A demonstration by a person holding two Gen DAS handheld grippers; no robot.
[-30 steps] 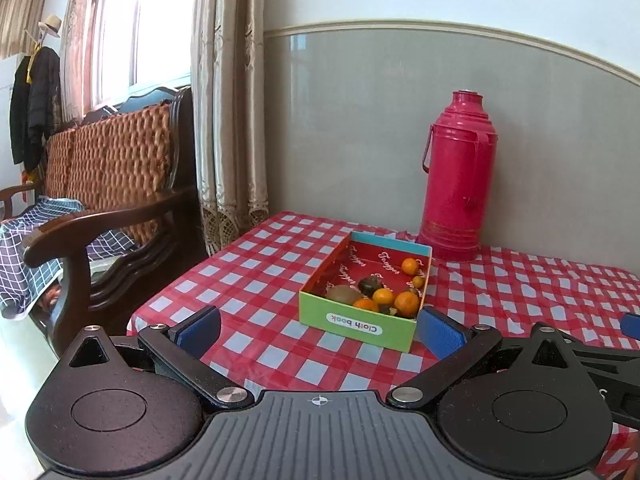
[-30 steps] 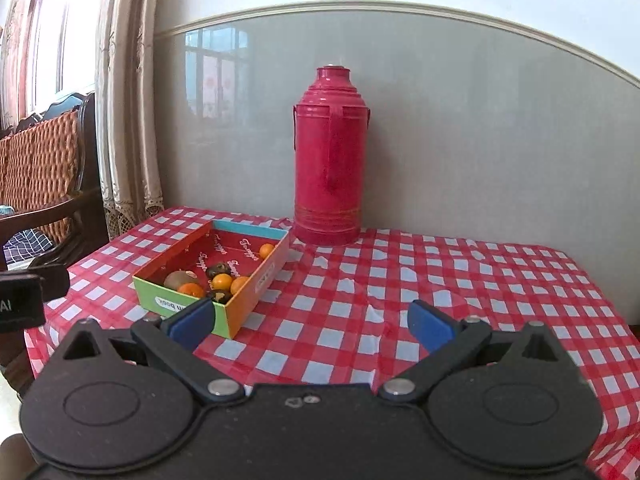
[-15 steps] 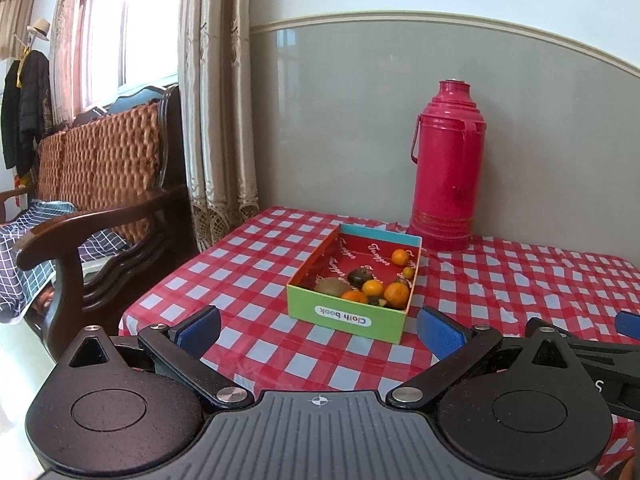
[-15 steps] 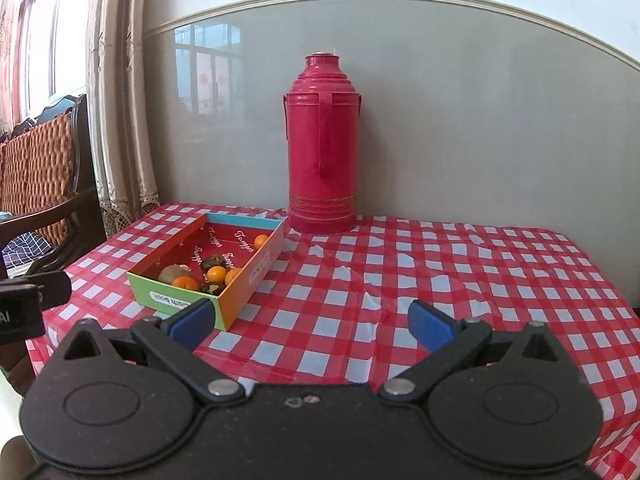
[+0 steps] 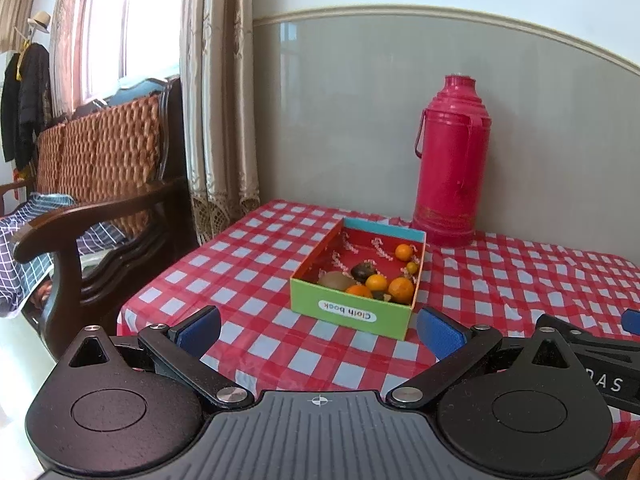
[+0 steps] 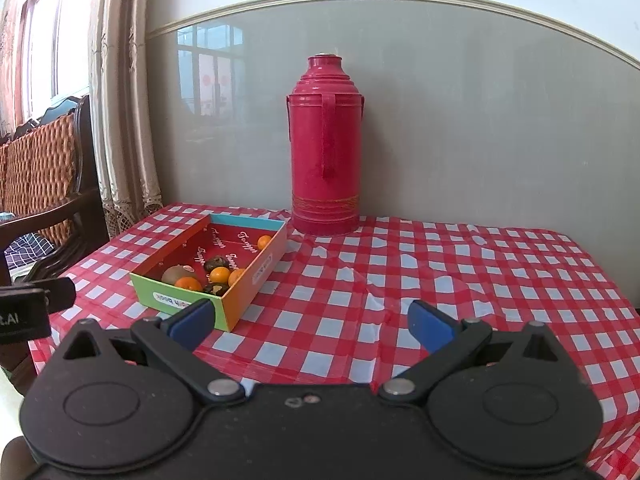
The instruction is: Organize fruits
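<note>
A shallow cardboard box (image 5: pixel 352 314) (image 6: pixel 244 288) with a green front and red inside sits on the red-checked tablecloth. Inside lie several small oranges (image 5: pixel 401 289) (image 6: pixel 219 275), a brown kiwi (image 5: pixel 335 280) (image 6: pixel 176 273) and a dark fruit (image 5: pixel 363 270) (image 6: pixel 216 261). My left gripper (image 5: pixel 319 331) is open, held back from the box's near end with nothing between its blue pads. My right gripper (image 6: pixel 310 321) is open too, to the right of the box over bare cloth, holding nothing.
A tall red thermos (image 5: pixel 450 164) (image 6: pixel 326 148) stands behind the box against the grey wall. A wooden chair with a woven back (image 5: pixel 100 184) stands left of the table (image 6: pixel 460 280), by a curtain (image 5: pixel 218 100). The table's left and front edges are near.
Both grippers have drawn back and shifted slightly; the box and thermos sit a little smaller and lower in view. Nothing on the table has moved.
</note>
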